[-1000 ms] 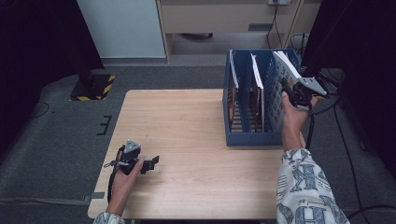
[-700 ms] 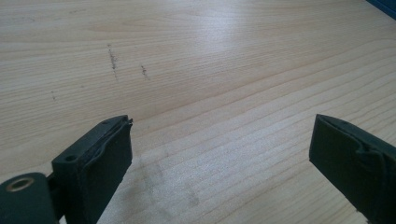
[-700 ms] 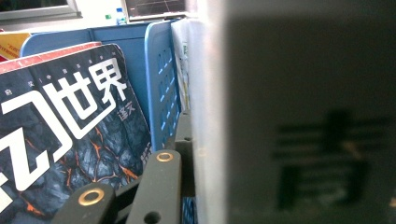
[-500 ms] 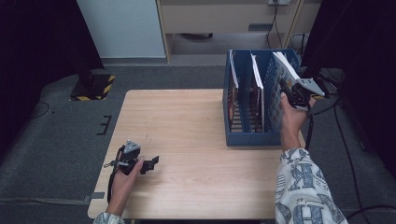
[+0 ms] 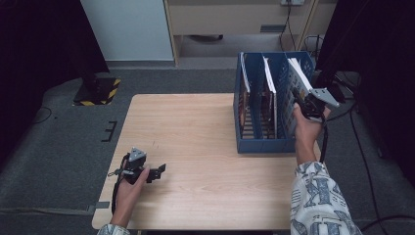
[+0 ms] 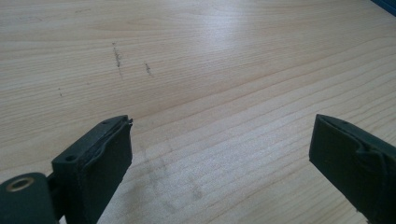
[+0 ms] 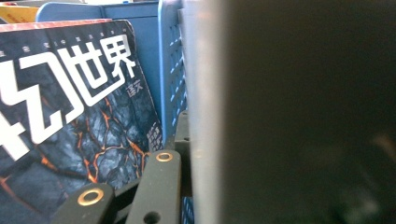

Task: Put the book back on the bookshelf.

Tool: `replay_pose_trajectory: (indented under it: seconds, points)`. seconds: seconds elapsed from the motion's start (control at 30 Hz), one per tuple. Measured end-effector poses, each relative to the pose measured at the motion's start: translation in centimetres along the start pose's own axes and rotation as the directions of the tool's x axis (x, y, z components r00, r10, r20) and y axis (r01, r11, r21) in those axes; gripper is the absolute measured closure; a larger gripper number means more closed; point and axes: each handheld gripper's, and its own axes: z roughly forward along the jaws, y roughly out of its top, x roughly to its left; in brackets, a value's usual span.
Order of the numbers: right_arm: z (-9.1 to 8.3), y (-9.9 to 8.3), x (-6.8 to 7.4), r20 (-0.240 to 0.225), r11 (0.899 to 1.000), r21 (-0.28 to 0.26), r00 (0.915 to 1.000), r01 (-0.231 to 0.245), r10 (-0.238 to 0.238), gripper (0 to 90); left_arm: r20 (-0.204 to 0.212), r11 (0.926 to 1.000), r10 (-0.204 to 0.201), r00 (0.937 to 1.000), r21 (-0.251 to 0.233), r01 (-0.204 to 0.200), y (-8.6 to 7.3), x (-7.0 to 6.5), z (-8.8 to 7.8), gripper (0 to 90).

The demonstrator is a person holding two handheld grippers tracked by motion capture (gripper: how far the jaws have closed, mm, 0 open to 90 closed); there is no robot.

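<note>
Little has moved: right gripper [image 5: 299, 108] stays at the blue file rack's [image 5: 264, 145] right compartment, its grip hidden behind a grey sheet [image 7: 210, 116], a magazine [image 7: 70, 116] beside it. Left gripper [image 5: 159, 171] rests low over the table [image 6: 210, 56], jaws wide apart, holding nothing.

table [image 5: 205, 127] pale wood grain | file rack [image 5: 264, 144] blue | magazine [image 7: 70, 121] black, orange cracks, white lettering | sleeve [image 5: 318, 200] blue-white print

We see a blue file rack [image 5: 266, 142] upright at the table's right edge, holding upright magazines [image 5: 269, 83], seemingly three.
</note>
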Motion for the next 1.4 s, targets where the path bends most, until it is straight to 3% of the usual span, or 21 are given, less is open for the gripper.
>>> replay_pose_trajectory:
  seconds: [0.23,0.67,0.73,0.97,1.07,1.2,1.4]
  points:
    - [-0.08,-0.05,0.62,-0.009,1.000,0.000,0.9998,0.018,-0.018,73.0,-0.003,1.0000,-0.003,1.0000,-0.003,0.003,0.00,0.14,-0.14,5.3]
    - [0.12,0.72,0.30,-0.027,1.000,0.004,0.9994,0.023,-0.023,73.1,0.003,1.0000,0.001,1.0000,0.000,-0.001,0.00,0.02,-0.04,5.3]
    - [0.04,0.77,0.36,-0.015,0.999,0.008,0.9993,0.035,-0.035,73.6,0.003,1.0000,0.001,1.0000,-0.002,0.000,0.02,0.03,-0.07,5.3]
    - [0.22,0.83,0.11,0.037,1.000,-0.009,0.9993,0.008,-0.008,73.9,0.003,1.0000,-0.004,1.0000,0.000,0.004,-0.02,0.13,-0.04,5.3]
    - [0.43,0.83,-0.12,0.039,1.000,-0.027,0.9992,0.011,-0.010,73.8,0.004,1.0000,0.001,1.0000,0.004,-0.001,-0.01,0.01,0.09,5.3]
    - [0.71,0.82,-0.14,0.049,0.999,-0.008,0.9981,0.038,-0.038,73.8,0.006,0.9999,0.006,1.0000,0.008,-0.006,0.01,-0.06,0.15,5.3]
    - [0.76,0.70,0.23,0.054,0.999,-0.012,0.9980,0.034,-0.033,73.7,0.005,1.0000,0.000,1.0000,0.004,0.000,-0.01,0.01,0.16,5.3]
